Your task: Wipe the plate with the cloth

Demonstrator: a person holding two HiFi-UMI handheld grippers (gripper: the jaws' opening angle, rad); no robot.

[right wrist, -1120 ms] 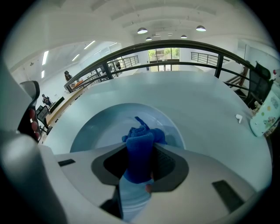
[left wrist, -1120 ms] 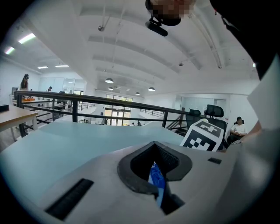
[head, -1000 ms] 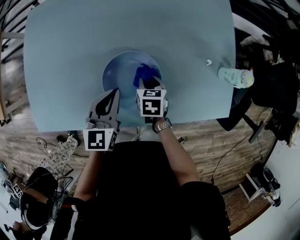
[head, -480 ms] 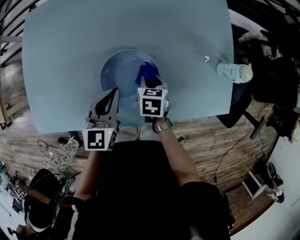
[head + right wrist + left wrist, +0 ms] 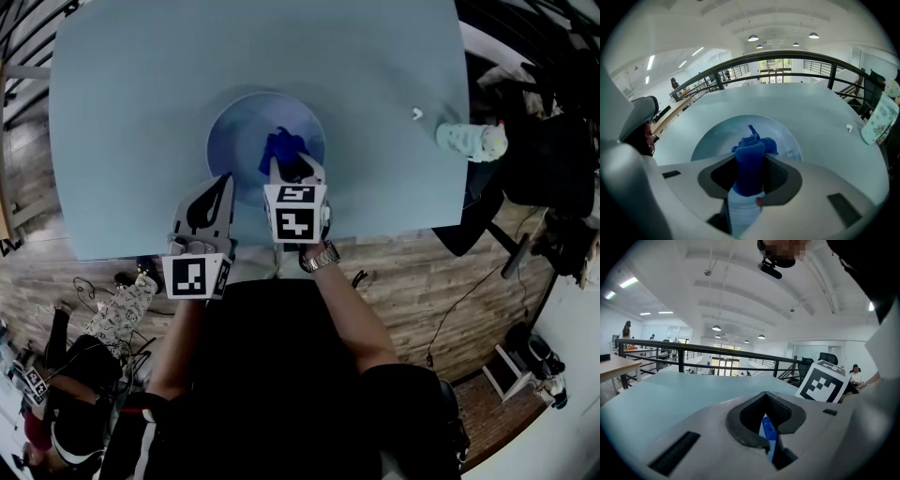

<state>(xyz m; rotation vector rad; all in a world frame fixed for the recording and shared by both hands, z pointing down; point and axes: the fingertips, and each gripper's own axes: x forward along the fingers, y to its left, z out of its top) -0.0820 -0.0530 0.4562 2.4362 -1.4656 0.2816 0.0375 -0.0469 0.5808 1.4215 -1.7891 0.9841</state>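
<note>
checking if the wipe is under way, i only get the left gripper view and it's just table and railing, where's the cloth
Observer: The blue cloth is clamped between the jaws of the right hand-held gripper.
Operator: is it at the plate
Observer: Yes. In the head view its free end hangs over the inner part of the light blue plate. I can't confirm that it touches.
Operator: anything nearby to avoid
Observer: Only a pale patterned object at the right edge of the table, well clear of the plate.
</note>
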